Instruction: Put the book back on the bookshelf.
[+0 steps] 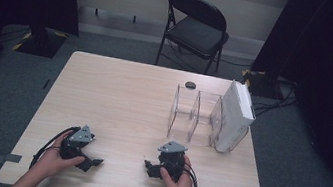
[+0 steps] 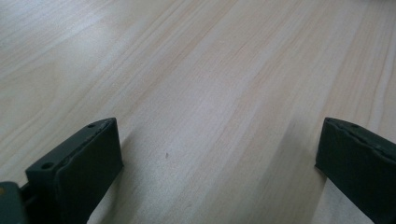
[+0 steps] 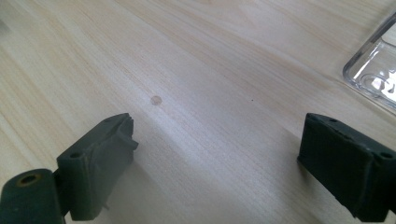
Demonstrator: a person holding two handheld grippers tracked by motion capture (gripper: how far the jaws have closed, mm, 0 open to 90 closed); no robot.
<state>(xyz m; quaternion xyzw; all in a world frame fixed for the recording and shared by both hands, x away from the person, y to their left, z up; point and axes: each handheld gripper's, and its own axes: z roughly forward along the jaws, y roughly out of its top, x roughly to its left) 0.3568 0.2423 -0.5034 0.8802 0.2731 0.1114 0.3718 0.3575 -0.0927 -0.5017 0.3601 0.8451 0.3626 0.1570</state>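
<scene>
Both grippers rest low on the light wooden table (image 1: 118, 96) near its front edge, each held by a hand. My left gripper (image 1: 89, 162) is open; in the left gripper view its black jaws stand wide apart over bare wood (image 2: 219, 121). Open as well is my right gripper (image 1: 150, 168), jaws spread over bare wood (image 3: 215, 135) with nothing between them. A clear plastic divider rack (image 1: 195, 116) stands at the table's right, and its corner (image 3: 376, 74) shows at the upper right of the right gripper view. A white box (image 1: 236, 115) stands upright in the rack's right end.
A small dark round object (image 1: 190, 84) lies on the table behind the rack. A black folding chair (image 1: 196, 27) stands beyond the far edge. Cables (image 1: 274, 103) run over the floor at the right. A small round mark (image 3: 155, 99) is on the wood.
</scene>
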